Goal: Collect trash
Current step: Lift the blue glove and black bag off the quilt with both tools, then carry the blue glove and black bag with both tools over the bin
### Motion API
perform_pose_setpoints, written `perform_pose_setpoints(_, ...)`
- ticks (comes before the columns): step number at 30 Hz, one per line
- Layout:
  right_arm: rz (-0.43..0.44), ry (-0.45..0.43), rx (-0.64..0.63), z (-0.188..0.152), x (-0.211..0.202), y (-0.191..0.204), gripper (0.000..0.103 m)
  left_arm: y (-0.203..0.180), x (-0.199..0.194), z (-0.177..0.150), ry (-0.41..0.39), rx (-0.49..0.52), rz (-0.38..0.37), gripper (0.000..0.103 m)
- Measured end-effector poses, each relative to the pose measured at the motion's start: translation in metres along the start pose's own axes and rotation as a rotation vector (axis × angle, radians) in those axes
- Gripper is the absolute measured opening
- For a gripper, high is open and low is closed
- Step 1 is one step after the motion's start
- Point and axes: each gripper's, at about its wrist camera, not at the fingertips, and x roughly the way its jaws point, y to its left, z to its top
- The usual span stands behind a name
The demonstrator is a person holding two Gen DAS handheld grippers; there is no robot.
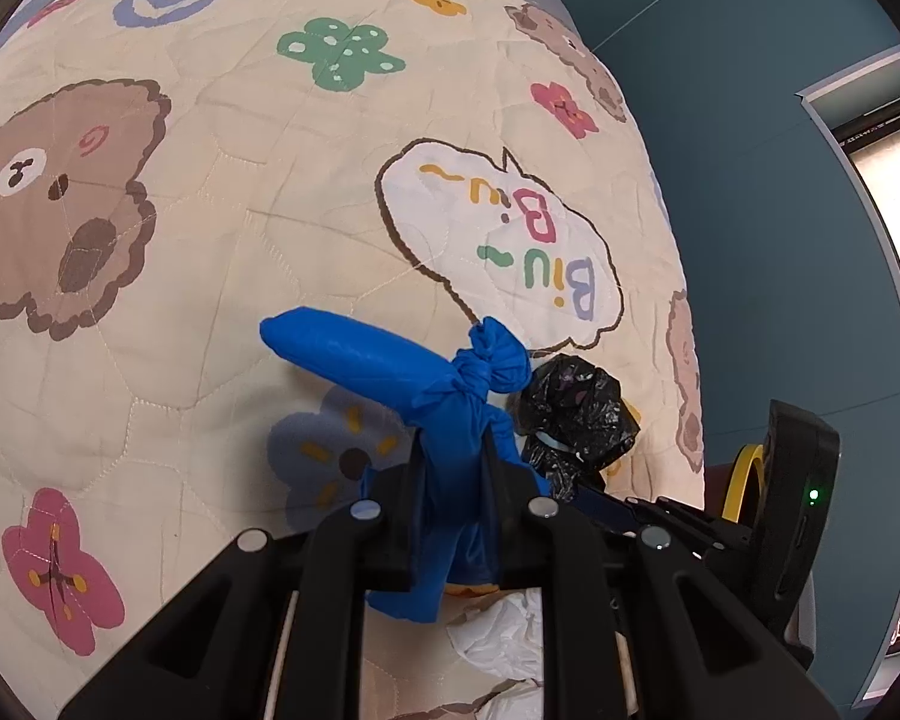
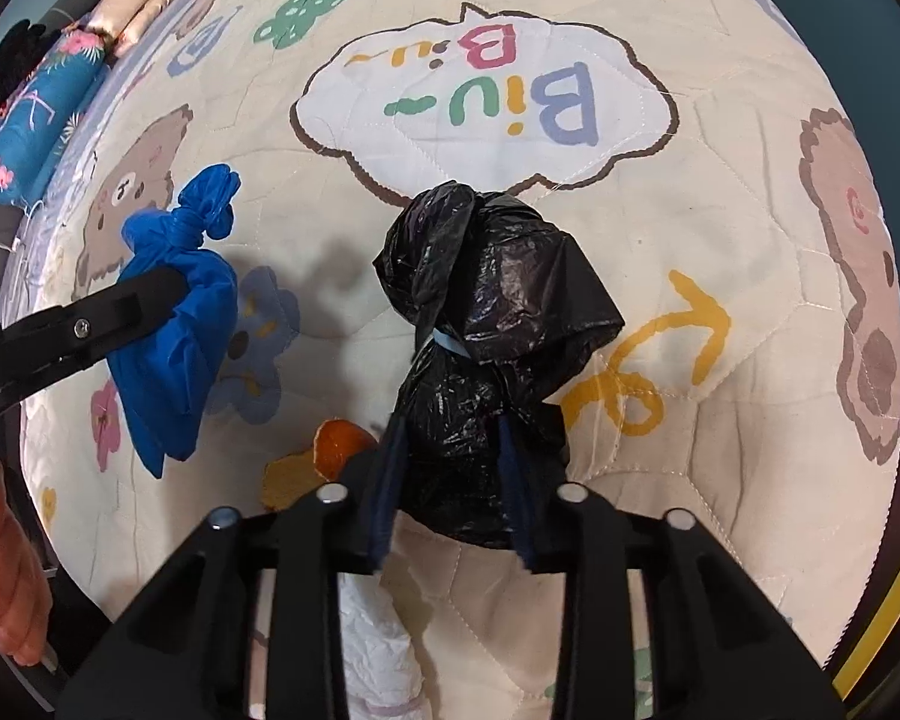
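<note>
Black plastic of the black bag [image 2: 480, 324] fills the right gripper [image 2: 456, 480], whose jaws appear pressed on the bag's lower half, knot pointing away over the bed [image 2: 720, 228]. Left gripper [image 1: 456, 480] is clamped narrow on the blue bag [image 1: 444, 408], just beside and to the left. Orange peel [image 2: 336, 444] and white tissue [image 2: 378, 642] lie on the quilt below and between both grippers, nearer the right one; neither is held.
</note>
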Motion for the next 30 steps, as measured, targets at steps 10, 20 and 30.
perform_pose_setpoints(10, 0.058, -0.069, -0.019, -0.015, -0.034, -0.004, 0.020, -0.006, -0.006, -0.001, -0.009, 0.018, 0.000, 0.014)
perform_pose_setpoints(20, 0.097, -0.117, -0.004, -0.044, -0.084, -0.026, 0.020, -0.026, -0.014, -0.012, -0.011, 0.061, 0.014, 0.014)
perform_pose_setpoints(30, 0.100, -0.177, 0.056, -0.077, -0.126, -0.070, 0.020, -0.070, -0.023, -0.031, -0.011, 0.144, -0.006, 0.014)
